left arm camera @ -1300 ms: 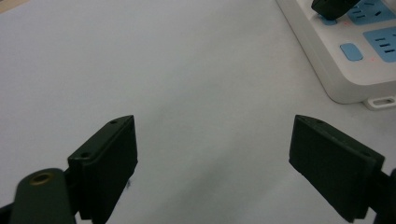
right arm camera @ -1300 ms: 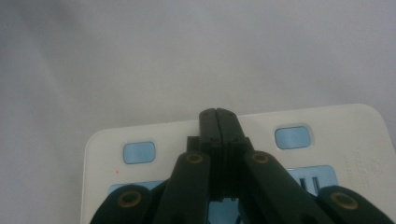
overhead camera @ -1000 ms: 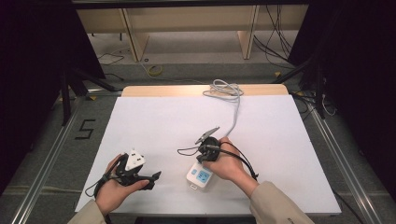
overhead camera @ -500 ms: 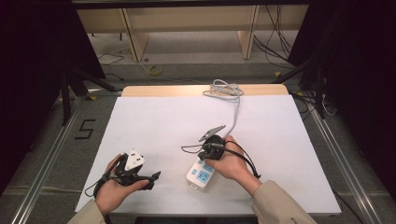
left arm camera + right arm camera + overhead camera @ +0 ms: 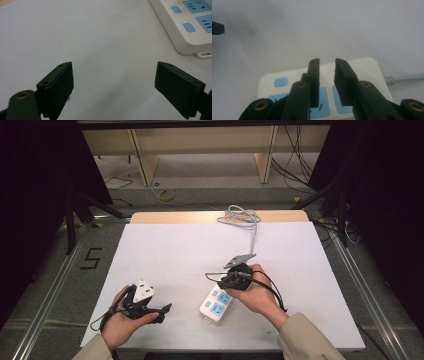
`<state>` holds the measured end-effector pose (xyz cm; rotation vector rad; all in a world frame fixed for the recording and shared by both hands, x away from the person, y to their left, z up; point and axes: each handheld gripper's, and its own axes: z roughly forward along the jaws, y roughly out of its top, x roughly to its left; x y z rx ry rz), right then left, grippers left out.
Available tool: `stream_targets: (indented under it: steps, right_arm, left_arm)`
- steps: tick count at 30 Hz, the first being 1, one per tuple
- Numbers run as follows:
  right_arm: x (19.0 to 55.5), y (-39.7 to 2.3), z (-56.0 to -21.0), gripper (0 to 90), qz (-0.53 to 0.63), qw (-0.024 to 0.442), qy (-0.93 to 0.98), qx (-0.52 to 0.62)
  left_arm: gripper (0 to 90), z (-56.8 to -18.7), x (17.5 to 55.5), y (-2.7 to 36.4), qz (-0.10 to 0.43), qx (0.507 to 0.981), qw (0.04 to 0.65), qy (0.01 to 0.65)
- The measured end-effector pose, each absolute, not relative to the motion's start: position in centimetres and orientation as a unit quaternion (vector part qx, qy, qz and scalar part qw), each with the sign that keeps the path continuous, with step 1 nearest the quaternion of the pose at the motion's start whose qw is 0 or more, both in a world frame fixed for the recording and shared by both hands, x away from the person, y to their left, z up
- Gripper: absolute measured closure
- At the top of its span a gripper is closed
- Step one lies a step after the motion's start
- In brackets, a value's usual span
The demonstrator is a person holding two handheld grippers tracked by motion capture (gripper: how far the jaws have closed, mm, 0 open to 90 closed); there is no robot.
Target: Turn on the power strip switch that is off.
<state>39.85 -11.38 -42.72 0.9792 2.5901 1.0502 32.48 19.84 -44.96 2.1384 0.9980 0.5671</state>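
Note:
A white power strip [image 5: 215,305] with blue sockets lies on the white table [image 5: 190,255], near its front edge. My right gripper [image 5: 220,281] hovers over the strip's far end. In the right gripper view, the right gripper [image 5: 327,61] has a narrow gap between its jaws. They have just been opening, nothing is between them, and the strip [image 5: 367,68] lies beneath. My left gripper [image 5: 163,312] rests at the front left, to the left of the strip. Its jaws stand wide apart and empty in the left gripper view, where the left gripper [image 5: 113,67] has the strip [image 5: 185,37] at its upper right.
A grey cable [image 5: 254,237] runs from the strip to a loose coil [image 5: 240,215] at the table's far edge. Beyond the table are wooden shelf legs [image 5: 142,160] and floor cables. A metal rail [image 5: 50,290] runs along the floor beside the table's left side.
My right hand has shifted a little to the right and away from the table's front edge, above the strip. The left hand has stayed put.

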Motion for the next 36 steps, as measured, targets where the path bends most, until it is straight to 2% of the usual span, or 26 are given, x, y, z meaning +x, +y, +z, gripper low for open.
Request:
stream_targets:
  steps: [12, 25, 36]
  right_arm:
    - [38.8, -14.8, -42.3, 60.8, 0.372, 0.101, 0.854, 0.348]
    - [37.1, -18.8, -42.4, 41.2, 0.397, 0.132, 0.842, 0.34]
    - [35.4, -22.1, -43.4, 36.3, 0.398, 0.143, 0.834, 0.354]
  left_arm:
    - [15.0, -45.0, 32.5, 19.8, 0.218, 0.824, 0.351, 0.388]
    - [15.0, -45.0, 32.5, 19.9, 0.218, 0.824, 0.35, 0.389]
    - [15.1, -45.0, 32.5, 20.0, 0.218, 0.824, 0.348, 0.391]
